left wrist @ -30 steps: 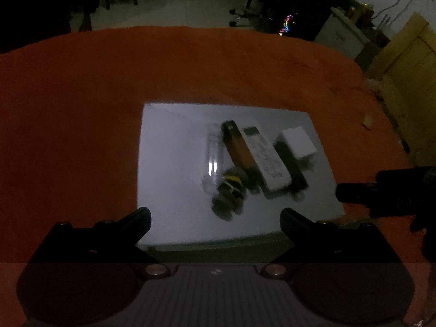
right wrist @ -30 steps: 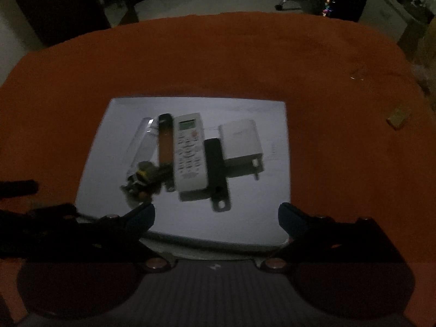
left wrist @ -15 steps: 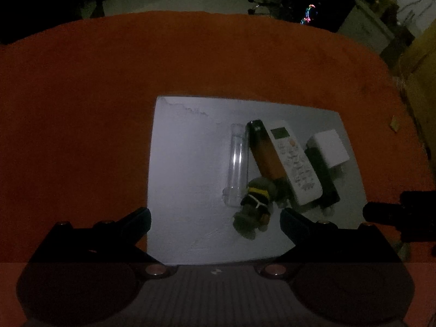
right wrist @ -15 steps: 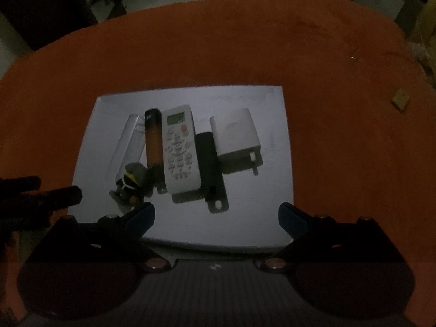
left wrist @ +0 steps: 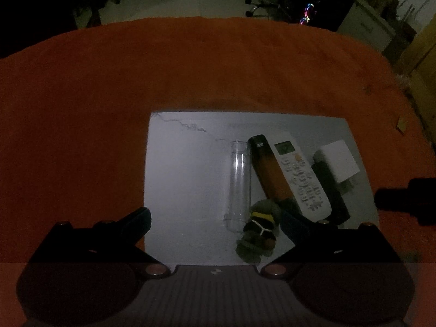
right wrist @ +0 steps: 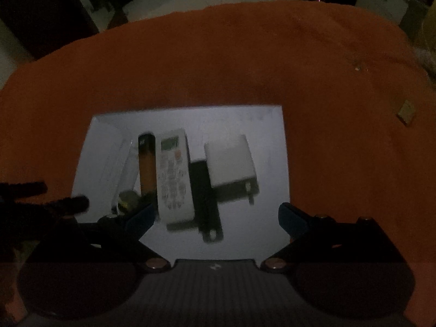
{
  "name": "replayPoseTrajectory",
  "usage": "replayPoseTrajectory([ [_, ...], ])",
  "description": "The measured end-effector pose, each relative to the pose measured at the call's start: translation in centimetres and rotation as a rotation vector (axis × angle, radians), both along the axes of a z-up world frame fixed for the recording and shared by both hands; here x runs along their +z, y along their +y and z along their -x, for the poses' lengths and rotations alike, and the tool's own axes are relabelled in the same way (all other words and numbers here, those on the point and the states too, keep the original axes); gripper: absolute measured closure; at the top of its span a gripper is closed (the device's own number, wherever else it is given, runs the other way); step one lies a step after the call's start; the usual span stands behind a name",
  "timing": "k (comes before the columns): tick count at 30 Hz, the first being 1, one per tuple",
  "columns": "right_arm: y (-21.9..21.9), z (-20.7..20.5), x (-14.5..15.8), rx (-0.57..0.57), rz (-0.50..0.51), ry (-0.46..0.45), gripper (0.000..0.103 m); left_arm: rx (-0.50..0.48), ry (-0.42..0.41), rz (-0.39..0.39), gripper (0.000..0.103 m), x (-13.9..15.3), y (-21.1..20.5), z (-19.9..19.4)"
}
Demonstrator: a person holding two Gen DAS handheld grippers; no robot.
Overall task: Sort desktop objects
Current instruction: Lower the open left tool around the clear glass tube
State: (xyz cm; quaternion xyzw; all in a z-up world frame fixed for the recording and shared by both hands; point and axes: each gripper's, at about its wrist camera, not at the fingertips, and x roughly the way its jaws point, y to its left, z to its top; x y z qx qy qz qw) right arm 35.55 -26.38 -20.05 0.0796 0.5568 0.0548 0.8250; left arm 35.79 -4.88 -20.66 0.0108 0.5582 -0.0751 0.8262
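Note:
A white sheet (left wrist: 188, 163) (right wrist: 267, 136) lies on the orange table. On it, side by side: a clear plastic tube (left wrist: 240, 182), a black-and-orange stick (left wrist: 268, 170) (right wrist: 147, 166), a white remote (left wrist: 299, 174) (right wrist: 174, 179), a black bar (left wrist: 331, 190) (right wrist: 205, 199) and a white charger (left wrist: 338, 160) (right wrist: 231, 163). A small plush toy (left wrist: 259, 231) (right wrist: 128, 199) sits at the tube's near end. My left gripper (left wrist: 215, 226) is open just before the toy. My right gripper (right wrist: 215, 218) is open over the remote's near end and the bar.
The orange cloth (left wrist: 190, 68) covers the whole table. A small tan scrap (right wrist: 406, 111) (left wrist: 402, 125) lies on it to the right. Beyond the far edge are a dim floor, a chair base (left wrist: 256, 5) and a white cabinet (left wrist: 368, 27).
Both grippers have come closer to the sheet. The left view has swung left, so the objects sit further right in it. Nothing on the sheet has moved.

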Motion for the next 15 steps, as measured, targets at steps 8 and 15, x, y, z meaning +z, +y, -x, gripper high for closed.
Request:
replayPoseTrajectory([
  [8,0.3,-1.6,-1.7,0.042,0.016,-0.018,0.005,-0.010,0.022,-0.060,0.001,-1.6,-0.6,-1.3],
  [15,-0.1,-2.6,-3.9,0.036,0.061,-0.007,0.014,-0.015,-0.008,-0.069,0.001,-2.7,-1.7,-2.1],
])
